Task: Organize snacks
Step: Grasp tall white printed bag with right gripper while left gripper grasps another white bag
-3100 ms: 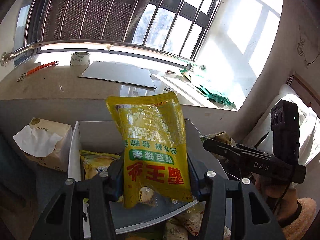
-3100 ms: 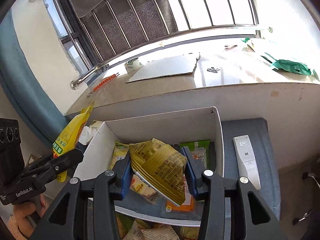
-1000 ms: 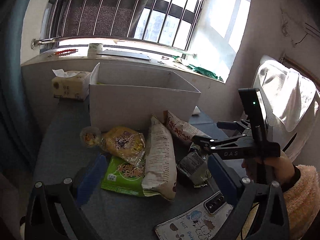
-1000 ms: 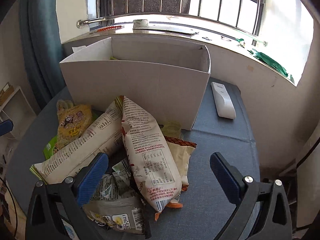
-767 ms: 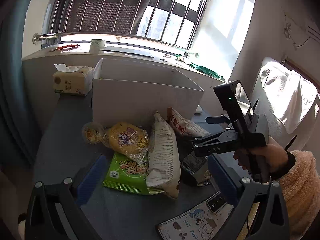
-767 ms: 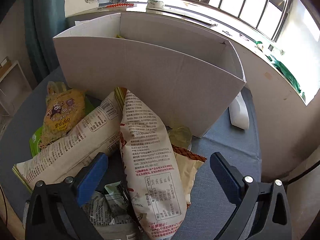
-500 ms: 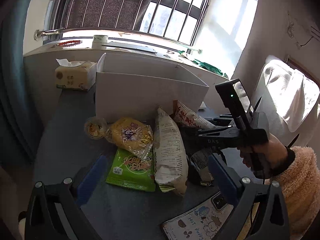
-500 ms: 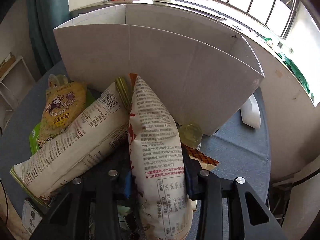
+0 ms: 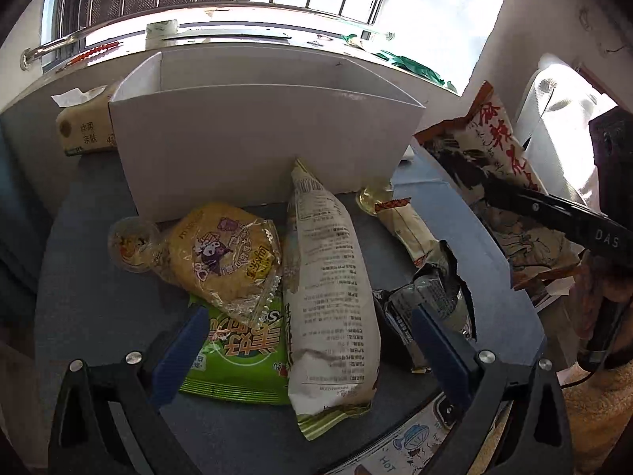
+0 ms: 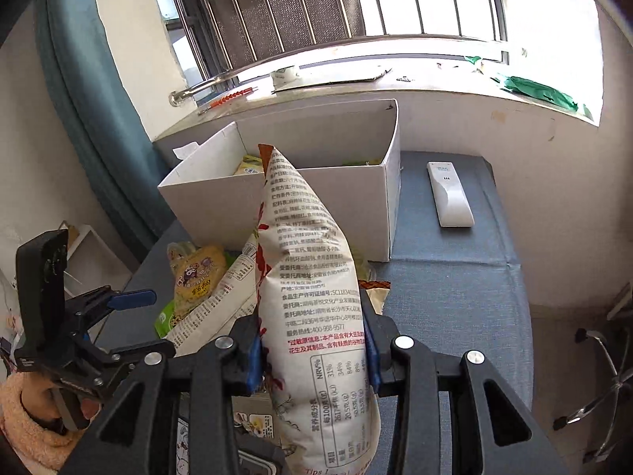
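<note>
Right hand-held gripper: blue pads pinching a tall white printed snack bag with red lettering, held upright and lifted clear of the pile. Directly ahead of it, an open white cardboard box with a few packets visible inside; to the right of the box, a white remote control lying flat on the grey-blue padded surface.

Left hand-held gripper: jaws spread wide and pinching nothing, hovering above the remaining snacks. Between its fingers, a long white printed snack bag lies lengthwise, partly over a flat green packet. Ahead and to the left, a clear-wrapped yellow noodle snack packet, touching a small clear plastic cup. Ahead and to the right, a crumpled silver-black wrapper. Beyond the box, at left, a beige tissue pack.
</note>
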The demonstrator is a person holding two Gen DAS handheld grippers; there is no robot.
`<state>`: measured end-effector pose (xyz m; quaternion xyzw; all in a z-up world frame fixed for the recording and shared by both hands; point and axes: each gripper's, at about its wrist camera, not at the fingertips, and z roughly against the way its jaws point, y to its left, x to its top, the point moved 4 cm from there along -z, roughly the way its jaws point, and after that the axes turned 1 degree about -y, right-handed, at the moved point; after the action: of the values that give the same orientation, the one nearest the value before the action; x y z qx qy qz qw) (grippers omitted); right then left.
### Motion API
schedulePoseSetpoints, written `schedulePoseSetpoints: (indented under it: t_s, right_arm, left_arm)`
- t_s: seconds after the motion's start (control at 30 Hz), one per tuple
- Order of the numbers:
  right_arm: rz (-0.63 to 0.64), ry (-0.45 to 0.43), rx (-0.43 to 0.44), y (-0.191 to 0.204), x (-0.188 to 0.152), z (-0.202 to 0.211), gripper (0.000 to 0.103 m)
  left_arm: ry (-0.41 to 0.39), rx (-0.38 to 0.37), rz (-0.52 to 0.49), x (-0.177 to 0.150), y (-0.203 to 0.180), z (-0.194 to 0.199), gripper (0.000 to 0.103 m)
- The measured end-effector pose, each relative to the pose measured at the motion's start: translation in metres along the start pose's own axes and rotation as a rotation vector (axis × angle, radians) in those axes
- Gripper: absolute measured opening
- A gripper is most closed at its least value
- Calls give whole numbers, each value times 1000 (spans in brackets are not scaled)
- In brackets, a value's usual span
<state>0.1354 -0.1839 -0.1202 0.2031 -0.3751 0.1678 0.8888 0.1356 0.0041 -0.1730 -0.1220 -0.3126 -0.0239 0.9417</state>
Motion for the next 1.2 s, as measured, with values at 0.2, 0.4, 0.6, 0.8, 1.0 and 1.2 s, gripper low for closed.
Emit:
schedulePoseSetpoints:
  t_s: [0.2, 0.4, 0.6, 0.8, 1.0, 1.2]
  right_arm:
    - [-29, -41, 16, 4, -18, 26, 44]
    - [-81, -43, 34, 0, -33, 27, 44]
    - [-112, -38, 51, -2, -41, 25, 44]
    - [-127, -57, 85, 4, -32, 24, 44]
    - [-145, -126, 181, 12, 15, 20, 44]
    - [-279, -170, 193, 2, 102, -5, 44]
  left_arm:
    - [106, 6, -52, -11, -13, -25, 61]
    - [58, -21, -89, -15, -22, -12, 36]
    - [-66, -93, -46, -18, -18, 37, 36]
    - [-214, -139, -20, 1, -15, 89, 36]
    - [-319, -161, 16, 47, 4, 112, 36]
    - [-416, -139, 63, 119, 25, 116, 36]
